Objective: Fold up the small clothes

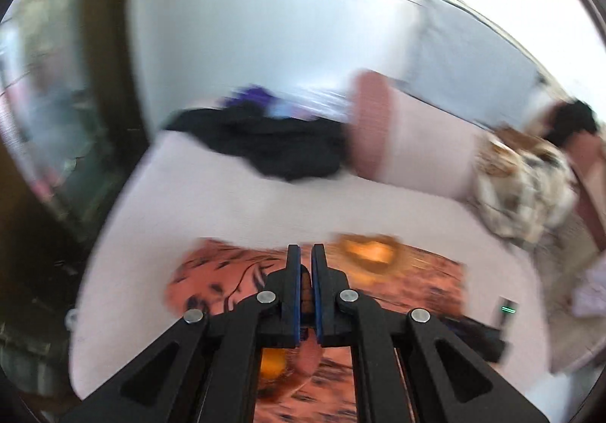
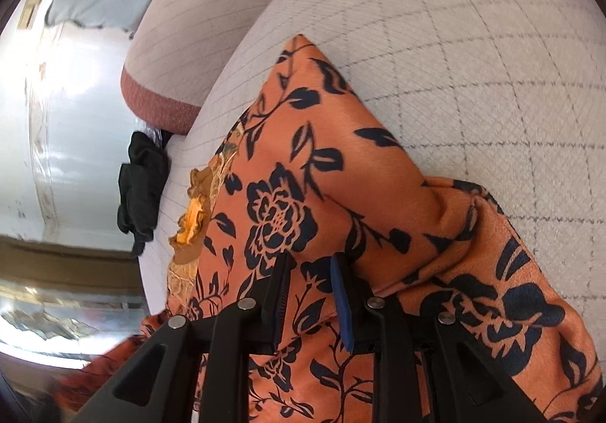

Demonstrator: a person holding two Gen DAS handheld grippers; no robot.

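Note:
An orange garment with a dark floral print (image 2: 341, 157) lies crumpled on a pale checked bed sheet (image 2: 454, 44). My right gripper (image 2: 310, 260) rests low on it. Its jaws stand apart with the cloth lying between them, and the inner faces of both pads show. In the blurred left wrist view, my left gripper (image 1: 306, 248) is raised above the same garment (image 1: 416, 279). Its fingers are close together, with a strip of orange cloth pinched between the blue pads. A gold embroidered patch (image 1: 369, 252) shows on the garment.
A heap of black clothes (image 1: 272, 142) lies at the far edge of the bed, seen also as black clothes (image 2: 144, 188). A pink pillow (image 1: 409, 142) and a patterned cream cloth (image 1: 522, 188) lie to the right. A white wall stands behind.

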